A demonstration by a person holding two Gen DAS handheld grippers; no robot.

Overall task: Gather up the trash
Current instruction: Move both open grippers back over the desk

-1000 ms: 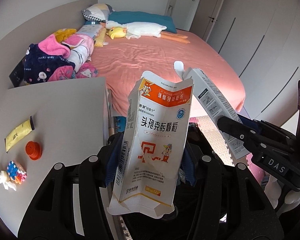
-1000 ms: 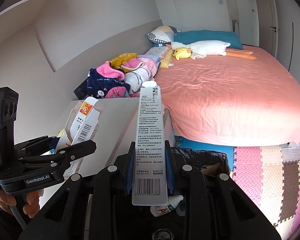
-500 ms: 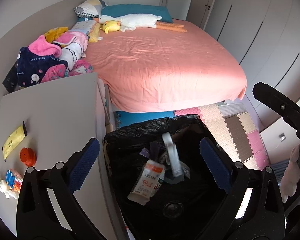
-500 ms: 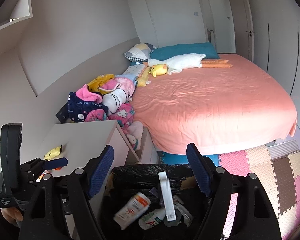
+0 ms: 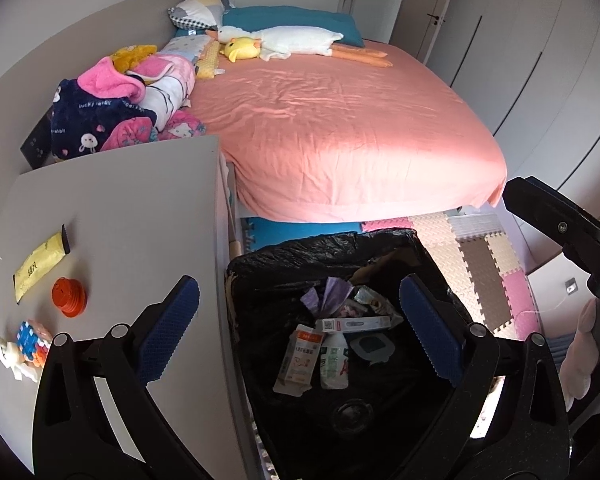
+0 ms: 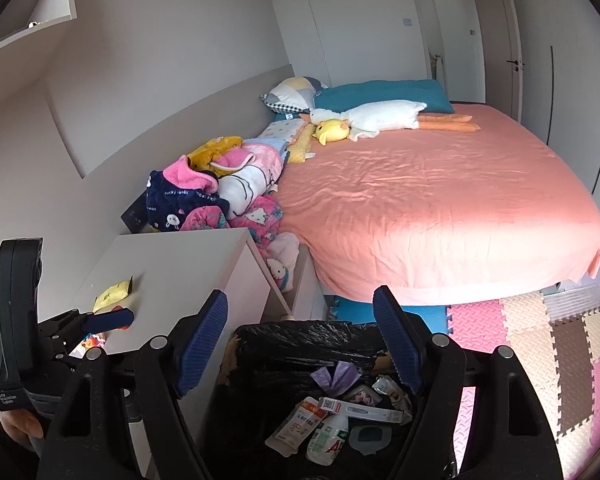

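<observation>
A bin lined with a black bag stands on the floor beside the white nightstand. In it lie an orange-and-white medicine box, a long white box, a small white bottle and other scraps. My left gripper is open and empty above the bin. My right gripper is open and empty above it too. On the nightstand lie a yellow sachet and an orange cap.
A small block toy sits at the nightstand's near left edge. A bed with a pink sheet lies beyond, with piled clothes and plush toys. Foam mats cover the floor at right.
Both grippers opened and dropped their boxes: the orange-and-white box and the long white box now lie in the bin. Both grippers rose and drew back slightly.
</observation>
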